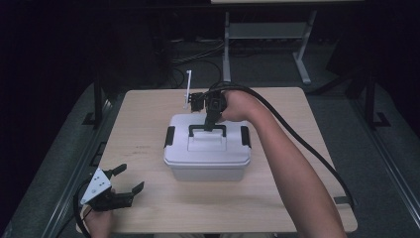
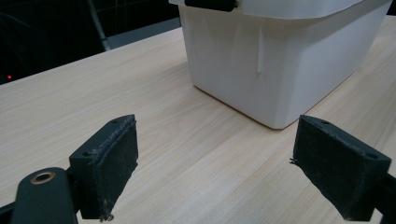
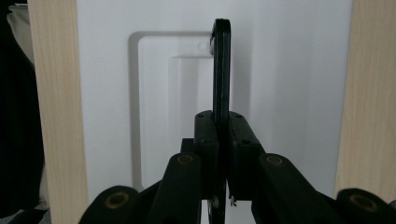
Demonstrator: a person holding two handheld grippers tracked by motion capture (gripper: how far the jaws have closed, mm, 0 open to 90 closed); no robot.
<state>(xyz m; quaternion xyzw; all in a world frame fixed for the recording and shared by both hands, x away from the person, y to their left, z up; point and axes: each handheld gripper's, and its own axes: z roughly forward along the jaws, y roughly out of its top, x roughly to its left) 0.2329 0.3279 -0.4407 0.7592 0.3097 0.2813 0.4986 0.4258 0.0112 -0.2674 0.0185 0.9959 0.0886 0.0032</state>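
Left claw (image 1: 125, 179) sits open low on the table (image 1: 148, 148) near the white box (image 1: 208, 158), right claw (image 1: 211, 124) clamped on its black handle (image 3: 221, 70).

Right claw (image 1: 212, 121) reaches forward, jaws pinched together; left claw (image 1: 121, 184) rests near, jaws spread wide.

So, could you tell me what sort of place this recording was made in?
Probably a lab or workshop: a plain wooden table in a dark room, cables on the floor, and a metal-framed bench behind.
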